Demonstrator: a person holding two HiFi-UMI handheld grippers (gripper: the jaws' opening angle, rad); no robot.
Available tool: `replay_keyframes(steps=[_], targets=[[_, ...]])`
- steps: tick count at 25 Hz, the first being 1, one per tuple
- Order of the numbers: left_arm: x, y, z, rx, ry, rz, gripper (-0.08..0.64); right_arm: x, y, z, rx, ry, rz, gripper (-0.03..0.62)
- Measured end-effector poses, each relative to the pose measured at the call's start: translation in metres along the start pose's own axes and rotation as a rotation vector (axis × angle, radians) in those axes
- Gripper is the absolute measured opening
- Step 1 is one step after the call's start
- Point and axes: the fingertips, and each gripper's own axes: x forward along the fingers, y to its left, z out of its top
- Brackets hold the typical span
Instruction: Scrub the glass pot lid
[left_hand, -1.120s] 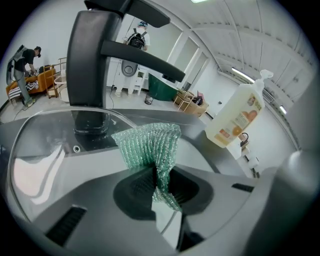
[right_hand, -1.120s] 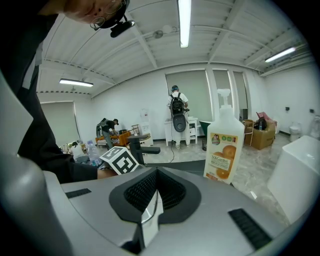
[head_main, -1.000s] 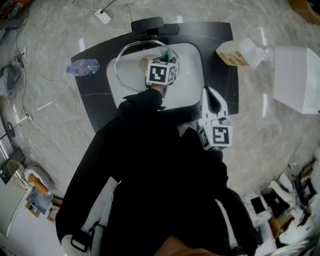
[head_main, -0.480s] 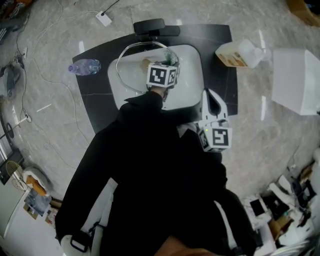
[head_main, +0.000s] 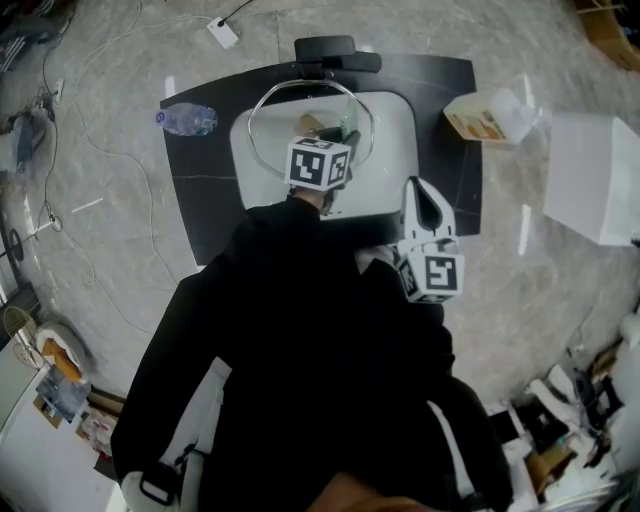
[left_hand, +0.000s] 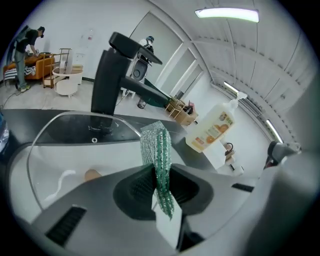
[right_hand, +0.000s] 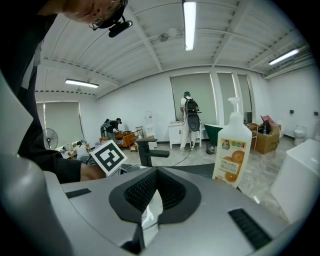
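The glass pot lid (head_main: 272, 120) is sitting in the white sink (head_main: 398, 150) at the upper centre of the head view, seemingly propped at a tilt, its clear pane showing the basin through a thin metal rim. The left tool (left_hand: 158, 172) is pinching a green scrub pad (left_hand: 156, 145) edge-on, probably to press it against the glass. The right tool (right_hand: 149, 197) is closed on nothing, hanging at the sink's lower right, likely kept clear.

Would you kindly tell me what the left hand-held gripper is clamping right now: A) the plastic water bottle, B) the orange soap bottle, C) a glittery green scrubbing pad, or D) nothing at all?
C: in the left gripper view, the left hand-held gripper is shut on a glittery green scrubbing pad that sticks up from between its jaws.
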Motion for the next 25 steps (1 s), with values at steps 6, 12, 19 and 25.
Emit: replay_keyframes(steps=[6,12,19,25], targets=[[-0.036,0.035,-0.016,-0.008,-0.029,0.072,0.058,0.007,0.026,0.003,-0.027,0.004,0.061,-0.008],[-0.081,0.08,-0.038,-0.045,-0.063,0.19,0.058,0.017,0.044,0.004,-0.043,0.01,0.111,-0.008],[-0.129,0.143,-0.064,-0.109,-0.084,0.396,0.058,0.028,0.064,0.006,-0.069,0.01,0.162,-0.008],[-0.138,0.17,-0.08,-0.13,-0.065,0.492,0.058,0.031,0.066,0.007,-0.076,0.014,0.166,-0.008]])
